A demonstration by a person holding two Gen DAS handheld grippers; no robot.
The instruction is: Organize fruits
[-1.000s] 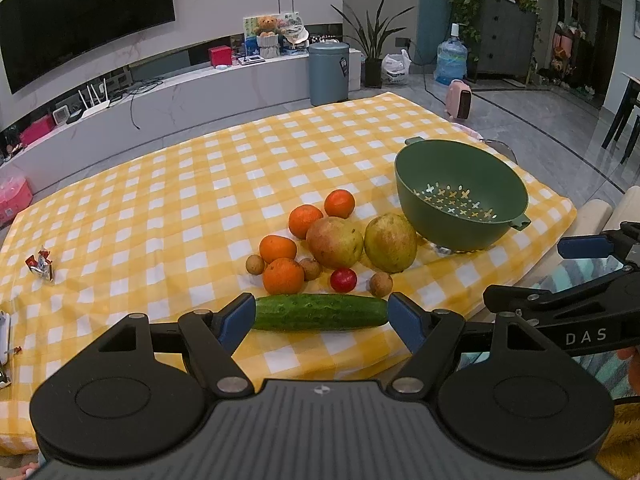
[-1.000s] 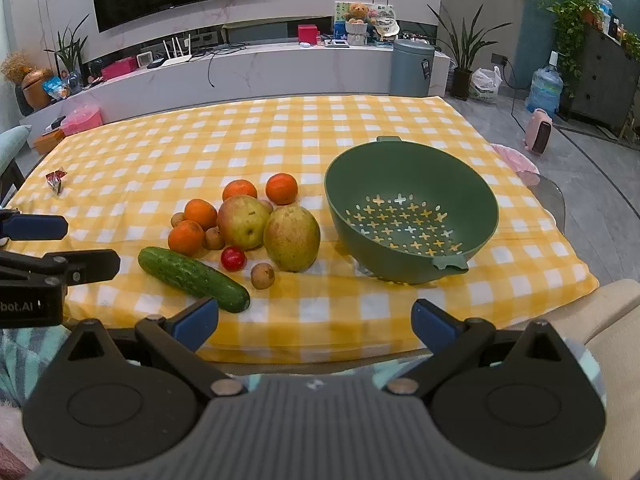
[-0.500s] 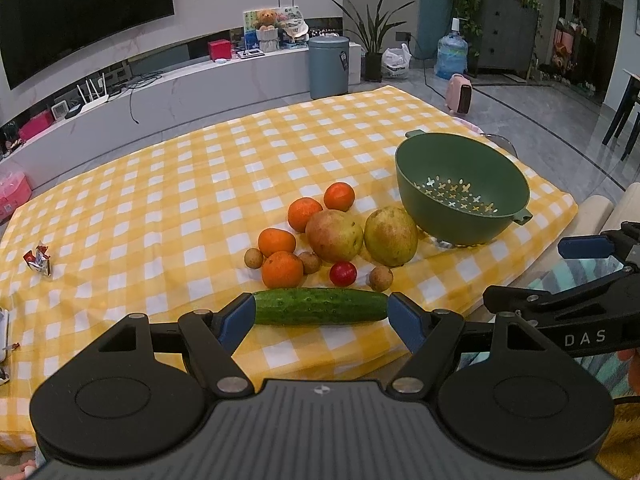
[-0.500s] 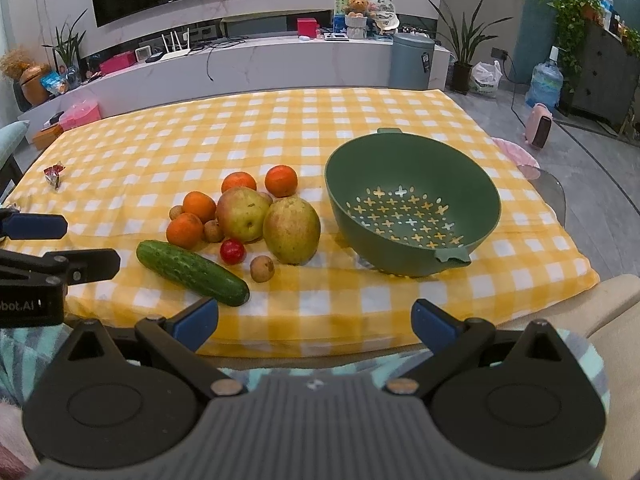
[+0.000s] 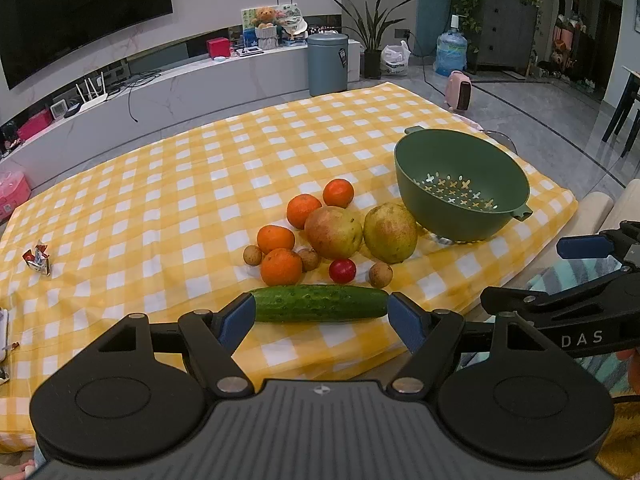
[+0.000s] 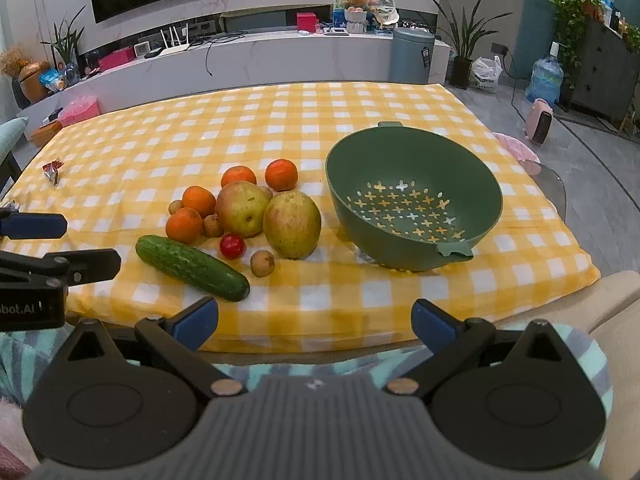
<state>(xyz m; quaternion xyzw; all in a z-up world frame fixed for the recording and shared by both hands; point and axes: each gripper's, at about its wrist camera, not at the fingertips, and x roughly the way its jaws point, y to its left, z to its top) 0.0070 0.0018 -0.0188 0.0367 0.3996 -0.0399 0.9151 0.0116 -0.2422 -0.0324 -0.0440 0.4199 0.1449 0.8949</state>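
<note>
A green cucumber (image 5: 321, 303) lies nearest me on the yellow checked tablecloth (image 5: 180, 184). Behind it sit several oranges (image 5: 281, 266), two large yellow-red fruits (image 5: 333, 232), a red cherry tomato (image 5: 342, 270) and small brown fruits (image 5: 380, 274). An empty green colander bowl (image 5: 460, 184) stands to the right. My left gripper (image 5: 322, 318) is open, hovering in front of the cucumber, apart from it. My right gripper (image 6: 314, 320) is open and empty at the table's front edge, before the bowl (image 6: 414, 196) and cucumber (image 6: 192, 268).
A small candy wrapper (image 5: 37, 256) lies at the table's left side. Beyond the table are a low white cabinet (image 6: 240, 60), a grey bin (image 6: 412, 56) and a water jug (image 6: 546, 78). The cloth's front edge hangs over near my grippers.
Both grippers have crept slightly toward the table; the fruits and bowl appear a little higher and farther in view. Nothing on the table has moved.
</note>
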